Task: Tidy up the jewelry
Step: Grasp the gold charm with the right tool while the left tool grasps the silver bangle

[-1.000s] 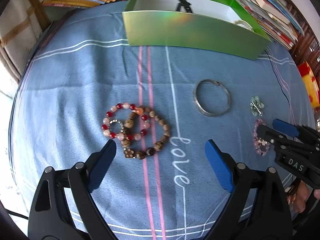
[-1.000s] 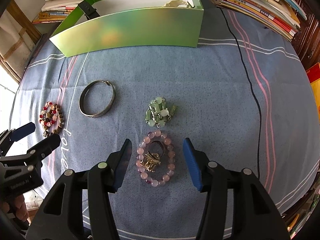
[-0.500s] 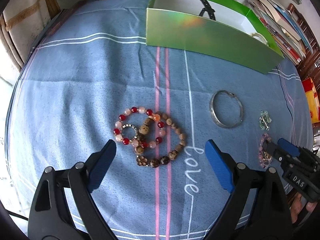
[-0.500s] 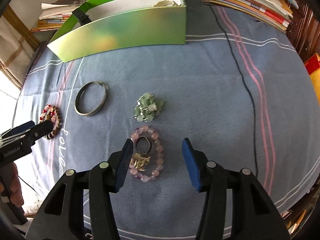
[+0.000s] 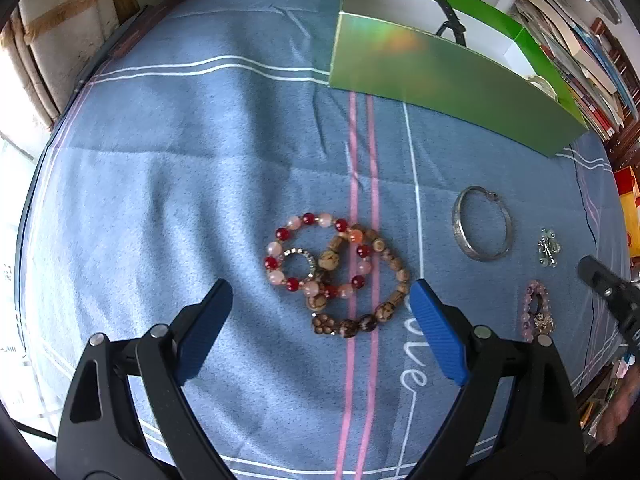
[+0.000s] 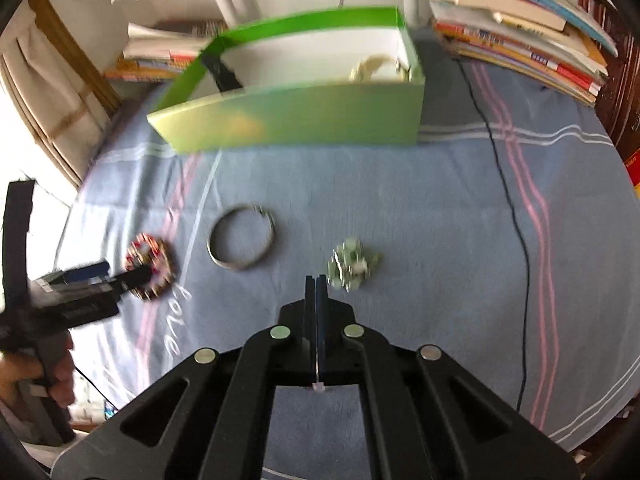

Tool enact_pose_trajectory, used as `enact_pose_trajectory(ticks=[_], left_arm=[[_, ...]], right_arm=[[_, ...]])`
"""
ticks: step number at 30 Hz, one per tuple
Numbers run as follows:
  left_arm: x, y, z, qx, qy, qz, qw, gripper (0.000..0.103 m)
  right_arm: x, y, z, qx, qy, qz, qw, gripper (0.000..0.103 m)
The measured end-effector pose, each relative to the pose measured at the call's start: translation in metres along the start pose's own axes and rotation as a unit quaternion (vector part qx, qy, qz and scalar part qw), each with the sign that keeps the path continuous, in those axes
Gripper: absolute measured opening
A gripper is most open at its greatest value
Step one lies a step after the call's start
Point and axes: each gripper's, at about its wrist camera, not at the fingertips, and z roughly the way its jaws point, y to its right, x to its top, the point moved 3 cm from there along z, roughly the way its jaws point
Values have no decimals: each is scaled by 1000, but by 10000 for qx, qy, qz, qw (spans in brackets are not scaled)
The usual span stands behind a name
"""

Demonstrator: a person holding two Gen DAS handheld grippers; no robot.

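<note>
My left gripper [image 5: 322, 320] is open and empty just in front of a tangle of red-and-pink and brown bead bracelets [image 5: 336, 272] on the blue cloth. A silver bangle [image 5: 482, 229], a small green bead piece [image 5: 549, 247] and a pink bead bracelet [image 5: 538, 312] lie to its right. My right gripper [image 6: 316, 284] is shut with its fingers pressed together and nothing visible between them, raised above the cloth beside the green bead piece [image 6: 352, 265]. The pink bracelet does not show in the right wrist view. The green box [image 6: 296, 120] stands at the back.
The box holds a black strap [image 5: 448, 12] and a pale item [image 6: 372, 68]. Stacks of books [image 6: 520, 28] line the back and right edges. A black cable [image 6: 516, 224] runs across the cloth on the right. The right wrist view is motion-blurred.
My right gripper has shut and lifted away from the pink bracelet, which stays on the cloth. My left gripper has moved closer to the red and brown bracelets and stays open.
</note>
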Motion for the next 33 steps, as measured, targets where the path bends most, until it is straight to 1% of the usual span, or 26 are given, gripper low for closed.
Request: enact_pose_trajectory(ticks=[2, 4, 6, 7, 8, 9, 12, 16, 17, 18, 19, 20, 24, 27, 29, 31, 33], left_arm=[[-1, -2, -1, -5, -14, -20, 10000, 89], [-2, -2, -3, -11, -2, 3, 10000, 89], [-3, 0, -5, -18, 18, 47, 10000, 89], [-5, 0, -7, -22, 27, 84, 10000, 89], [-7, 0, -8, -30, 27, 118, 9999, 89], [-9, 1, -9, -48, 18, 144, 9999, 89], [-12, 4, -10, -51, -6, 208, 9998, 89], [-17, 1, -10, -19, -43, 188, 9998, 89], [-17, 0, -10, -14, -47, 173, 9998, 89], [-17, -2, -10, -17, -53, 157, 9999, 89], [-18, -6, -10, -29, -68, 125, 9999, 89], [-18, -9, -10, -55, -86, 87, 9999, 89], [-20, -25, -11, -205, -113, -197, 9995, 89], [-20, -33, -11, -246, -99, -261, 9993, 89], [-20, -37, -13, -209, -84, -292, 9993, 85], [-13, -33, -18, -244, -9, -249, 9994, 84], [-5, -20, -18, -311, 14, -69, 9995, 84]], right_arm=[[-6, 5, 1, -134, -134, 23, 9998, 1], [-12, 7, 5, -198, -343, 49, 9992, 5], [-23, 8, 4, -161, -434, 21, 9989, 20], [-27, 6, 3, -130, -465, -14, 9988, 24], [-30, 4, 3, -114, -480, -55, 9988, 33], [-32, 1, 3, -105, -474, -112, 9988, 38], [-34, -10, 4, -130, -448, -308, 9984, 38], [-40, -23, 17, -254, -678, -622, 9954, 38], [-43, -26, 21, -266, -727, -678, 9947, 36], [-44, -27, 23, -263, -735, -707, 9944, 25], [-45, -28, 23, -294, -725, -755, 9941, 16], [-44, -29, 22, -292, -698, -772, 9941, 15], [-39, -29, 15, -183, -499, -687, 9962, 15], [-35, -27, 12, -144, -406, -605, 9972, 15], [-32, -25, 11, -156, -382, -548, 9976, 15], [-32, -20, 8, -177, -342, -470, 9982, 15], [-31, -14, 6, -228, -309, -389, 9985, 15]])
